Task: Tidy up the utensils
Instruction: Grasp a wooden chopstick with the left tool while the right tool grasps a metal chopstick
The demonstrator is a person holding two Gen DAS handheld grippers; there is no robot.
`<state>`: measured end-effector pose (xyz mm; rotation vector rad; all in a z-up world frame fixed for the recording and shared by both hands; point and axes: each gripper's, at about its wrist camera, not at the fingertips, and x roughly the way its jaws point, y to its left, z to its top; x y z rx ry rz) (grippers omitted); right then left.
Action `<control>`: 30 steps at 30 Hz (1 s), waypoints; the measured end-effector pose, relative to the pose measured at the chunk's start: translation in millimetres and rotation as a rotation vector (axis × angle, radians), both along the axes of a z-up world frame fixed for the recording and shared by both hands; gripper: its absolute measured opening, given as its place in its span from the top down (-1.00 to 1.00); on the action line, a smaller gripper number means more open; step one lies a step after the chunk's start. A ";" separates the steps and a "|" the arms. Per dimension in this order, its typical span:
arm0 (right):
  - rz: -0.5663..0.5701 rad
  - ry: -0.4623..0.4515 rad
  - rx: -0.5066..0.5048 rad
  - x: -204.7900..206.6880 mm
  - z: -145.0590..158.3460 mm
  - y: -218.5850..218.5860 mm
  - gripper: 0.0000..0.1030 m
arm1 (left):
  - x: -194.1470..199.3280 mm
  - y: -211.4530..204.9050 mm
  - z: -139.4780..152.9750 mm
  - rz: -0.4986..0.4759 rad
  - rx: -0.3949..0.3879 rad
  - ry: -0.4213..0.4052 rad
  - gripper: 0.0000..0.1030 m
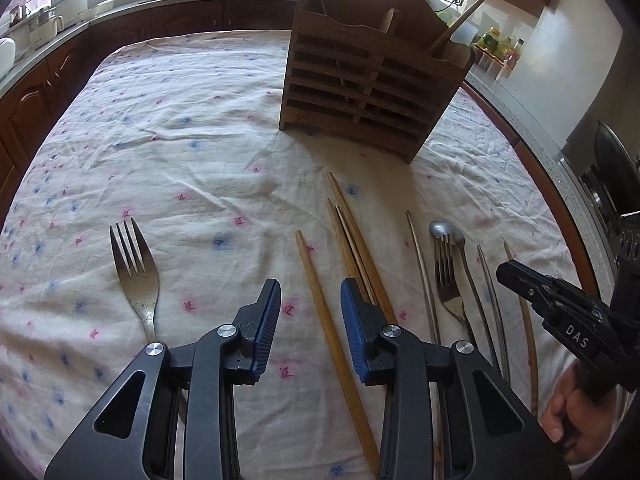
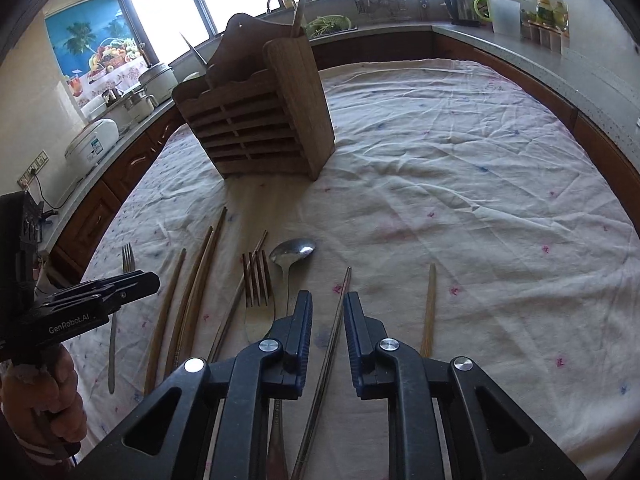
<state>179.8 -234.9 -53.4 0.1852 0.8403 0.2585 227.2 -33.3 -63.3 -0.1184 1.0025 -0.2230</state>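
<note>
Left wrist view: the lettering "DAS" is being shown on the right gripper, seen side-on at the right edge, so its jaw gap cannot be told here. The left gripper is being held part-open over the cloth, a wooden chopstick lying between its pads, untouched. A lone fork is lying to the left; the wooden holder is standing beyond.

Right wrist view: "GenRobot.AI" is being read on the left gripper. The right gripper is being held narrow, a metal chopstick lying in the gap, the pads apart from it. A spoon and a second fork are lying just left. Only this view is showing a rice cooker and a fruit poster.
</note>
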 end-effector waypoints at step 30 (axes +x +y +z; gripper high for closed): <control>0.025 0.005 -0.001 13.1 10.4 5.6 0.92 | 8.4 1.3 8.0 -0.029 0.024 -0.045 0.92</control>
